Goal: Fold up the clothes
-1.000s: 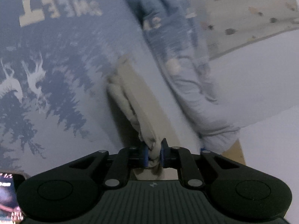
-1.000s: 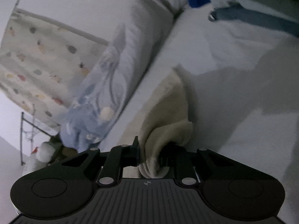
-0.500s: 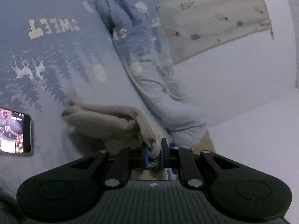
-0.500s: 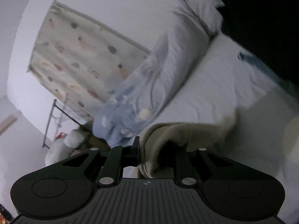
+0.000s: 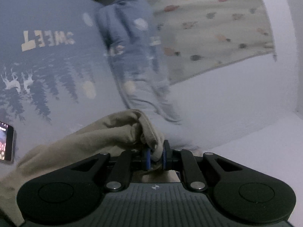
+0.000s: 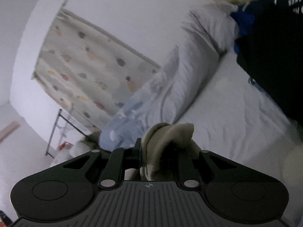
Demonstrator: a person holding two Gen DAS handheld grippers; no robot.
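A beige garment (image 5: 98, 138) hangs lifted above the bed, stretching from the middle to the lower left of the left wrist view. My left gripper (image 5: 155, 158) is shut on a bunched edge of it, pinched between the blue pads. In the right wrist view another bunched part of the beige garment (image 6: 166, 138) bulges over the jaws. My right gripper (image 6: 154, 156) is shut on that fold; its right finger is hidden by the cloth.
A blue sheet printed SWEET with deer and trees (image 5: 47, 60) covers the bed. A rolled blue duvet (image 5: 132, 56) lies along the white wall, under a spotted curtain (image 5: 212, 30). A lit phone (image 5: 6, 143) lies at left. Dark clothing (image 6: 272, 56), pillow (image 6: 206, 30), metal rack (image 6: 56, 130).
Both grippers have risen with the beige garment, lifting it off the bed. More of the wall and curtain shows in both views, and the cloth now drapes left from the left gripper.
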